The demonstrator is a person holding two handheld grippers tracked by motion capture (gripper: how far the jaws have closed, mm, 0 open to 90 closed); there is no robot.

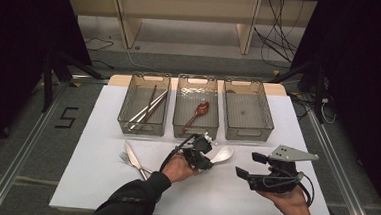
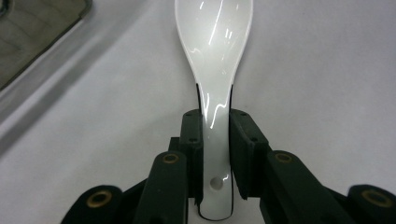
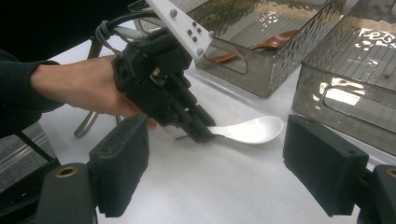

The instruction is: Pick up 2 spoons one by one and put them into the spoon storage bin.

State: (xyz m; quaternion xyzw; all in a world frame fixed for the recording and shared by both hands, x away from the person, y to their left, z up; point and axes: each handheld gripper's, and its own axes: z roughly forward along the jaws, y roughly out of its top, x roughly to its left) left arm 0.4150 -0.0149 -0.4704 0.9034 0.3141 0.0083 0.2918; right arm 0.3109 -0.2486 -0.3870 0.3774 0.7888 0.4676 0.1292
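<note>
A white ceramic spoon [image 1: 224,153] lies at the middle of the white table [image 1: 99,182], bowl pointing toward the bins. My left gripper [image 1: 208,160] is shut on its handle. In the left gripper view both black pads [image 2: 192,140] press the handle of the spoon [image 2: 214,51] from each side. The right gripper view shows the left gripper [image 3: 201,133] holding the spoon [image 3: 254,129] low over the table; I cannot tell whether the bowl touches it. My right gripper [image 1: 249,165] hovers to the right of the spoon, open and holding nothing, its pads [image 3: 122,163] wide apart.
Three clear bins stand in a row behind. The left bin [image 1: 142,132] holds long metal and dark sticks, the middle bin [image 1: 195,136] a brown spoon [image 1: 198,112], and the right bin [image 1: 249,137] nothing. A knife [image 1: 134,158] and fork [image 1: 124,158] lie at front left.
</note>
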